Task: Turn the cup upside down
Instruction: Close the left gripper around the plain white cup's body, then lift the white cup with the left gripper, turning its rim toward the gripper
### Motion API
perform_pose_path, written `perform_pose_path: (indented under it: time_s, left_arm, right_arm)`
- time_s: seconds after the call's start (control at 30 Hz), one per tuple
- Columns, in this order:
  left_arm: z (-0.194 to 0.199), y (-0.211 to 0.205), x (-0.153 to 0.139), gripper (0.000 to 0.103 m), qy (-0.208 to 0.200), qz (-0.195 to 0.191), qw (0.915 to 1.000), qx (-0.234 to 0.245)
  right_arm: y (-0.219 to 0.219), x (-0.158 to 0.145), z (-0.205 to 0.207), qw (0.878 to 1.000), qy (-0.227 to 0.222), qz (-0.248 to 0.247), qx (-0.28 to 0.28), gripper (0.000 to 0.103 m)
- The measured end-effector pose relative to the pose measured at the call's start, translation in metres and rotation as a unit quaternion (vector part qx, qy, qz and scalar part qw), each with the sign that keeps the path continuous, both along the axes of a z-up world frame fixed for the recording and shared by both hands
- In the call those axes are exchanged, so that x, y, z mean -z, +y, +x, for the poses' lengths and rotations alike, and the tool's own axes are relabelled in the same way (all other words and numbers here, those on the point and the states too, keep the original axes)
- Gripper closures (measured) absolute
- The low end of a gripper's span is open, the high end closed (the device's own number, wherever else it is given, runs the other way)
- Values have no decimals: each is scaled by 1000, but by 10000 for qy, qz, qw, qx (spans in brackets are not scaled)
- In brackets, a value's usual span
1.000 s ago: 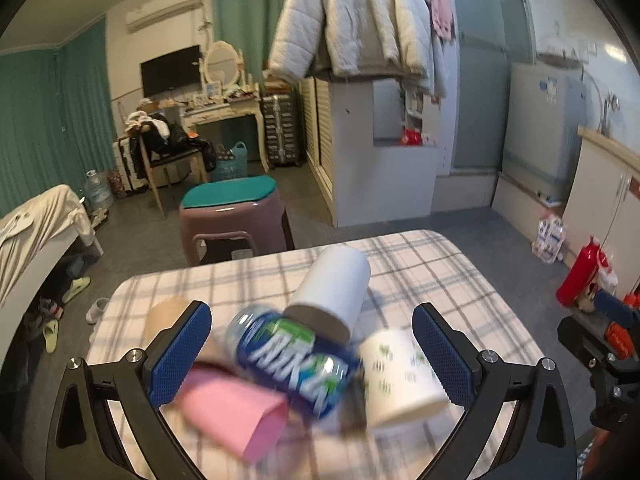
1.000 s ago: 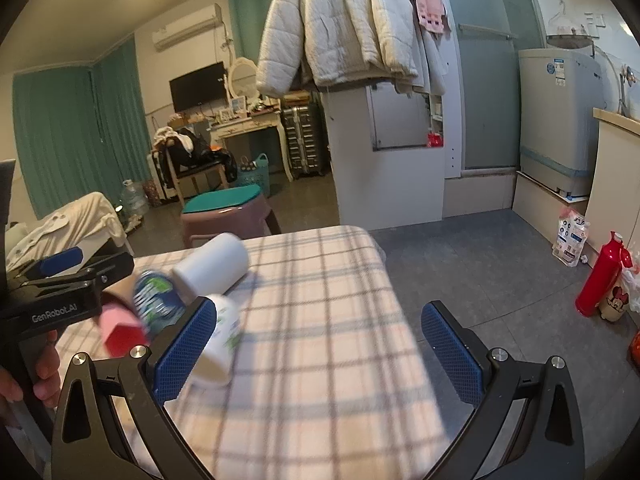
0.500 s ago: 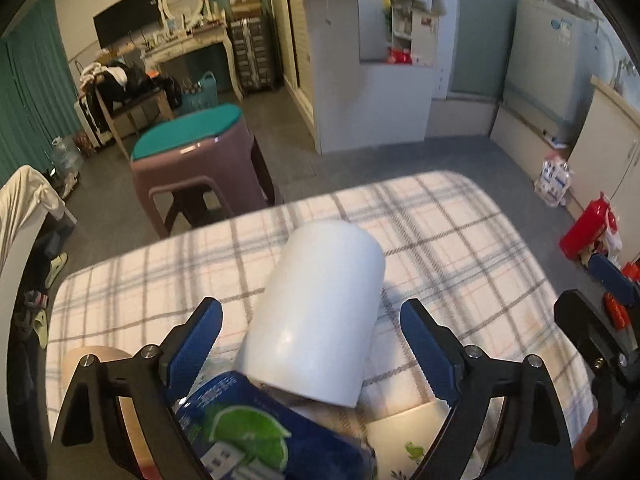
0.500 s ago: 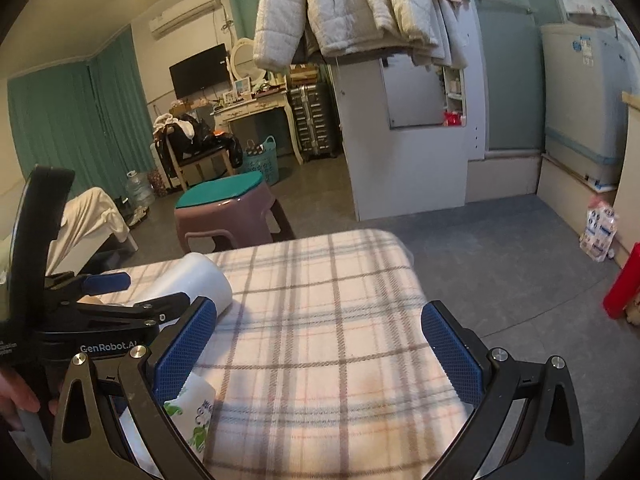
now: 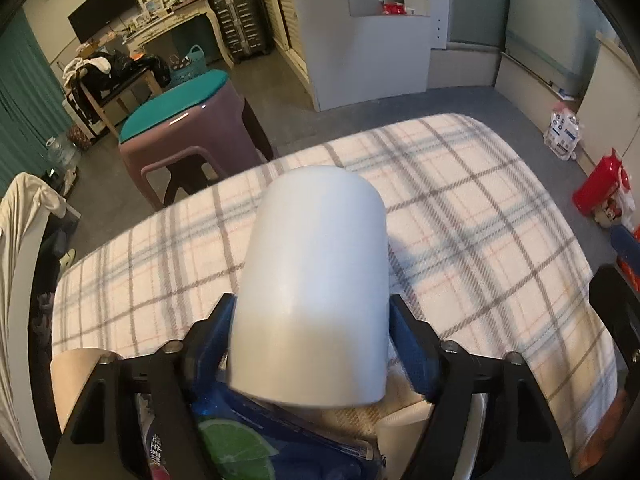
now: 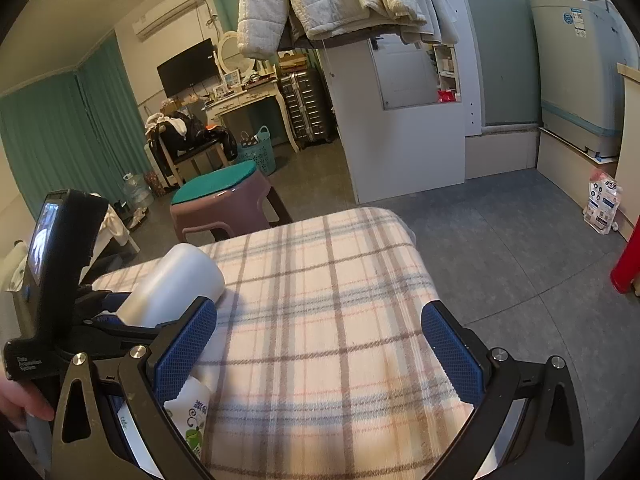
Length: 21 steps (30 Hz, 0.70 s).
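A plain white cup (image 5: 316, 292) lies on its side, its closed end pointing away from me over the plaid tablecloth (image 5: 480, 240). My left gripper (image 5: 310, 344) is shut on the white cup near its open end, blue pads pressed on both sides. The cup also shows in the right wrist view (image 6: 176, 284), held by the left gripper (image 6: 116, 312) at the left. My right gripper (image 6: 320, 352) is open and empty above the cloth, to the right of the cup.
A blue bottle with a lime label (image 5: 248, 440), a tan cup (image 5: 76, 384) and a white patterned cup (image 6: 192, 412) lie on the table near me. A purple stool with a teal seat (image 5: 188, 132) stands beyond the table. A red bottle (image 5: 596, 188) is on the floor at the right.
My left gripper has moved forward over the white cup and closed on it. The right gripper has stayed open and drifted slightly.
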<state>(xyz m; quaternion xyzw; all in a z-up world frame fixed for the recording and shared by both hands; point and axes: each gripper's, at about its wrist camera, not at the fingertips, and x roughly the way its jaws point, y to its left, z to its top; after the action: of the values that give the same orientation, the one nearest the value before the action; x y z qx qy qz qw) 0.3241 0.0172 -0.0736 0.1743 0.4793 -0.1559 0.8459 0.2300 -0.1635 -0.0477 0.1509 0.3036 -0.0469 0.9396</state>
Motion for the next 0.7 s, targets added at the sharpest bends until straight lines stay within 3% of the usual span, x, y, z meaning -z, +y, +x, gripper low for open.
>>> perform_pose_path:
  time_s: [0.13, 0.33, 0.5, 0.7]
  left_arm:
    - [-4, 6, -10, 29, -95, -375, 9992, -40]
    - [-25, 9, -58, 30, -642, -731, 9953, 19]
    - [-63, 17, -106, 30, -1219, -936, 9881, 102]
    - [-115, 40, -131, 30, -1463, -1145, 9825, 127]
  right_arm:
    - [1, -6, -8, 10000, -27, -56, 12, 0]
    - [2, -26, -25, 9998, -137, -135, 74, 0]
    - [7, -53, -52, 9988, -384, -219, 190, 0]
    - [21, -82, -100, 9969, -714, -260, 192, 0]
